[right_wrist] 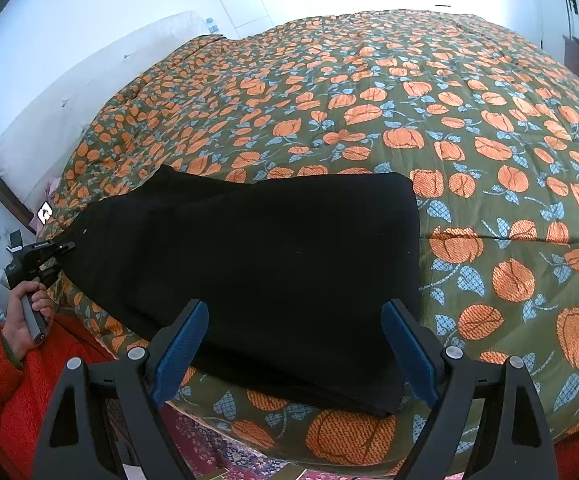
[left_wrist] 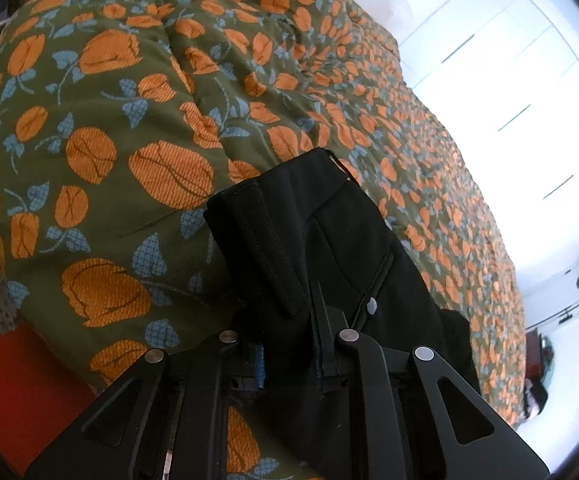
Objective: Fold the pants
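- Far left: person's hand (right_wrist: 25, 316), orange sleeve, holds the left gripper (right_wrist: 63, 249) at the left end of the pants (right_wrist: 257, 256). Left wrist view: jaws together, clamped on a bunched band of black cloth, likely the waist; a small snap (left_wrist: 372, 305) shows beside a seam.
- Centre: pants lie lengthwise along the near edge of the bed (right_wrist: 409, 92), on a green quilt with orange flowers. They look already doubled, leg on leg. Left end slightly lifted by the clamp; the rest lies flat.
- Right: pants' right end stops square, probably the hems, near corner close to the bed edge.
- Near, centre-right: right gripper (right_wrist: 295, 354) hovers over the near edge of the pants, jaws wide apart, holding nothing; blue pads (right_wrist: 181, 348) visible.
- Handling (judgement): soft, limp, light cloth with no stiffness. It will sag and drape when lifted, and layers may slide apart on the puffy quilt.
- Grip point (judgement): take the right end at its near corner, pinching all layers together, then carry it toward the clamped end.
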`<move>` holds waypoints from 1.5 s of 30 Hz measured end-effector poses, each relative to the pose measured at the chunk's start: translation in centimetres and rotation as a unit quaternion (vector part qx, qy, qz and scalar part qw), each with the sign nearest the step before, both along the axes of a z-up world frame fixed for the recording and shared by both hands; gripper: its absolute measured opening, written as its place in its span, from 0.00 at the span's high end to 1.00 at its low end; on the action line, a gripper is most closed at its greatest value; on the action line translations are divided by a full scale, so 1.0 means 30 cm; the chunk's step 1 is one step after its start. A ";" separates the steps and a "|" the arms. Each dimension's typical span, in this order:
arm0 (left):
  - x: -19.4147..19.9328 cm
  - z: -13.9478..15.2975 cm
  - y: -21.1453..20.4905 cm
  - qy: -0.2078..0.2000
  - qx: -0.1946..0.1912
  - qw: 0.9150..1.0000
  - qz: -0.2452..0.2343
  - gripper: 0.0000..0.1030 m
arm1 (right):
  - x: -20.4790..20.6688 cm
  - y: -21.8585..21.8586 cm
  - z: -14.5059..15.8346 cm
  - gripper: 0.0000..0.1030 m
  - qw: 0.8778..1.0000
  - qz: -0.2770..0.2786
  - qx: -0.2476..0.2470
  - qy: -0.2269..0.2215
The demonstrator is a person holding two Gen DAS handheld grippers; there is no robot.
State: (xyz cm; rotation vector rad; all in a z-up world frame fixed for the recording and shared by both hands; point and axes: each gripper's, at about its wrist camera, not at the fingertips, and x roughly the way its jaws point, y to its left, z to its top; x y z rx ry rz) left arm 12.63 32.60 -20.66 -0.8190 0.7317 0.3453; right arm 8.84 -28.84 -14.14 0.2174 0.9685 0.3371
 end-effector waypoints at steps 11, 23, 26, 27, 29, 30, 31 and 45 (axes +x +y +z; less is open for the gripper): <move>-0.010 0.167 -0.146 -0.023 0.129 0.988 -0.081 0.92 | 0.003 -0.006 0.001 0.15 1.000 -0.004 0.005 -0.001; -0.041 0.407 -0.687 -0.083 0.335 0.891 -0.294 0.92 | 0.011 -0.035 -0.002 0.15 0.999 -0.017 0.028 -0.003; -0.047 0.386 -0.858 -0.079 0.378 0.851 -0.356 0.92 | 0.011 -0.054 -0.001 0.15 0.999 -0.029 0.037 -0.002; -0.051 0.366 -0.917 -0.076 0.390 0.837 -0.376 0.92 | 0.010 -0.060 0.000 0.15 0.999 -0.033 0.039 -0.002; -0.052 0.307 -1.010 -0.063 0.408 0.811 -0.416 0.91 | 0.008 -0.076 0.002 0.15 0.998 -0.041 0.042 -0.003; -0.054 0.263 -1.069 -0.052 0.420 0.792 -0.440 0.87 | 0.008 -0.083 0.003 0.15 0.998 -0.045 0.043 -0.003; -0.059 0.224 -1.109 -0.043 0.436 0.776 -0.455 0.84 | 0.008 -0.088 0.004 0.15 0.998 -0.048 0.044 -0.003; -0.079 0.383 -1.013 -0.082 0.388 0.813 -0.426 0.32 | -0.004 -0.183 0.027 0.15 0.995 -0.094 0.044 -0.015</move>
